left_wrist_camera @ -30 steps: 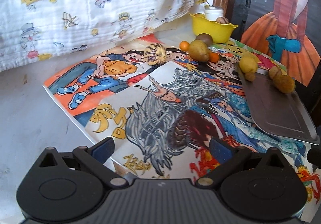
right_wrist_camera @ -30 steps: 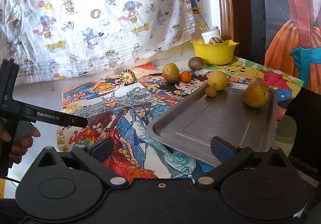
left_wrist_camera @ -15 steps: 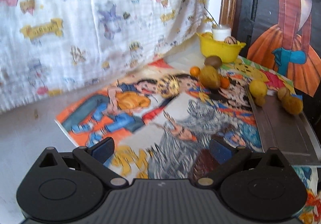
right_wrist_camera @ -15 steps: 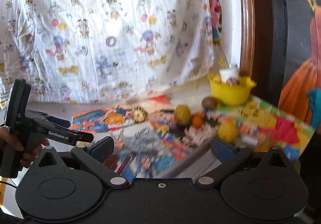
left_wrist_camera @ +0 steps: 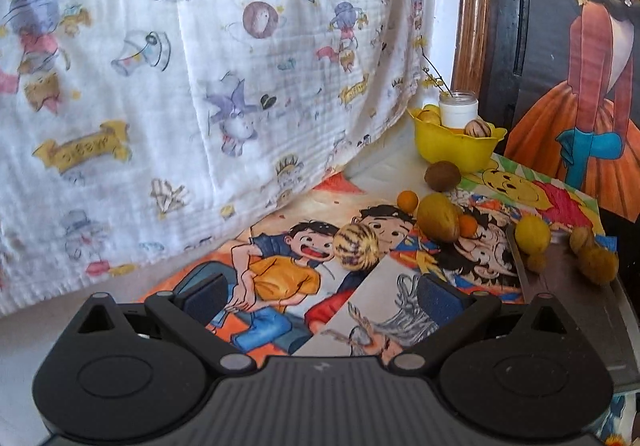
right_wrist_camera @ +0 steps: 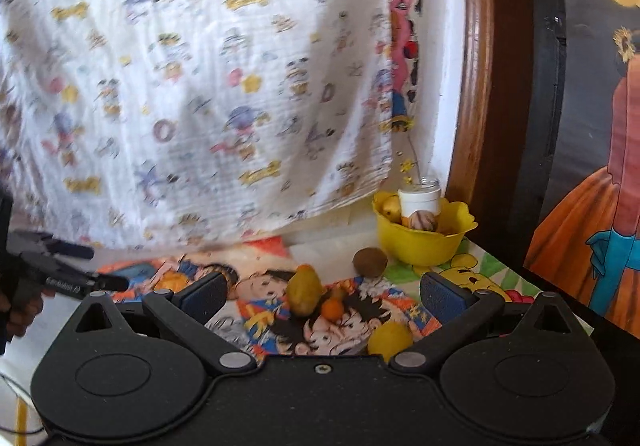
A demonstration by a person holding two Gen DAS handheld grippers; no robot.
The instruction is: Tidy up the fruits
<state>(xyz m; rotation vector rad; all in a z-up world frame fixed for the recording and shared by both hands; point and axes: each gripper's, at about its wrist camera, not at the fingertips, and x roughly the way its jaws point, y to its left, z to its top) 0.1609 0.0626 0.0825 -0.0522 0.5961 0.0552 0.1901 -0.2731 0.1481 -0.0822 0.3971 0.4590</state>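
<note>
I see the fruits scattered over cartoon posters (left_wrist_camera: pixel 280 270) that cover the counter (left_wrist_camera: pixel 384 170). A round striped fruit (left_wrist_camera: pixel 356 246) with yellow and brown bands sits on the poster of the laughing boy in the orange shirt. Beyond it, a smooth olive-yellow oval fruit (left_wrist_camera: pixel 438 222) lies touching a small orange (left_wrist_camera: pixel 467 226) on its right, with another small orange (left_wrist_camera: pixel 407 201) just to its left. A matte brown kiwi-like fruit (left_wrist_camera: pixel 442 176) rests near the foot of a glossy yellow bowl (left_wrist_camera: pixel 452 150) with a scalloped rim. In the bowl stand a white jar (left_wrist_camera: pixel 458 110) holding a thin twig, a striped ball and a yellow fruit.

On the right, a dull grey metal tray (left_wrist_camera: pixel 580 310) carries a lemon-yellow fruit (left_wrist_camera: pixel 532 234) at its near corner, a tiny brownish one just beside it, and two rough tan fruits (left_wrist_camera: pixel 598 264) close together.

My left tool (left_wrist_camera: pixel 320 298) is spread wide and holds nothing, its dark blue textured pads (left_wrist_camera: pixel 202 296) above the poster. My right tool (right_wrist_camera: pixel 324 296) is spread and empty too. In the right view the left device (right_wrist_camera: pixel 60 278) shows at the edge, with a hand (right_wrist_camera: pixel 20 310) on it; its white lettering is too blurred to read.

Behind hangs a crinkled white cloth (left_wrist_camera: pixel 200 86) printed with cartoon figures and yellow banners; I cannot read the banner text. Winnie-the-Pooh appears on a poster by the bowl.
</note>
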